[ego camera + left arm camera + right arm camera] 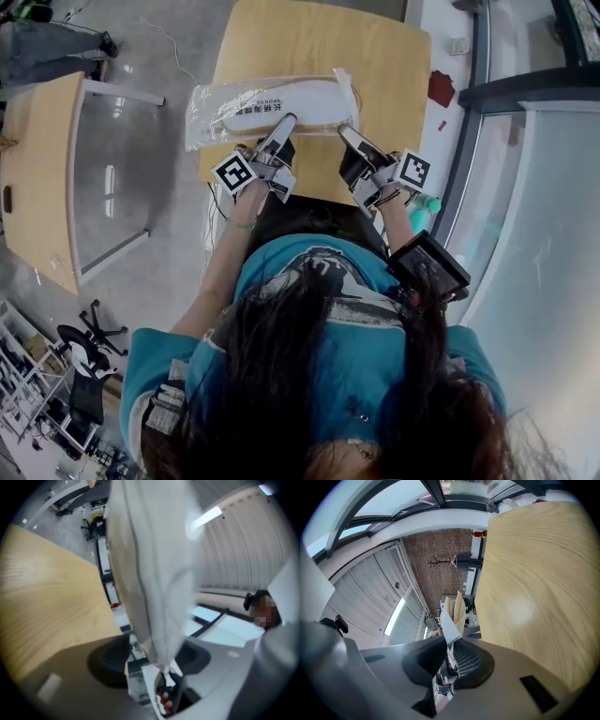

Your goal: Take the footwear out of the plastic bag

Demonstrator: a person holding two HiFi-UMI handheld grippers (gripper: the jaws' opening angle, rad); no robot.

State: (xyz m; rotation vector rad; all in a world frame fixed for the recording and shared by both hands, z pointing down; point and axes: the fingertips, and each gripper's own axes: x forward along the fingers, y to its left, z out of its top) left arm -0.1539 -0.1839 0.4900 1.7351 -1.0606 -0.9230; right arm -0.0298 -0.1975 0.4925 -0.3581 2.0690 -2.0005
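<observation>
At the bench's near edge, right tongs pinch the plastic bag; left tongs, apparently open, should grip only the footwear.

grippers: two, my left gripper and my right gripper
marker cubes: two, the left marker cube and the right marker cube, one on each of my grippers
plastic bag: one, on the table before me
footwear: one white sole shows through the bag from above; I cannot tell whether a second lies under it
tables: two, the near table before me and the left table beside it
office chair: one, black, near left on the floor
other person: one, far left
red object: one, on the floor to the far right
</observation>
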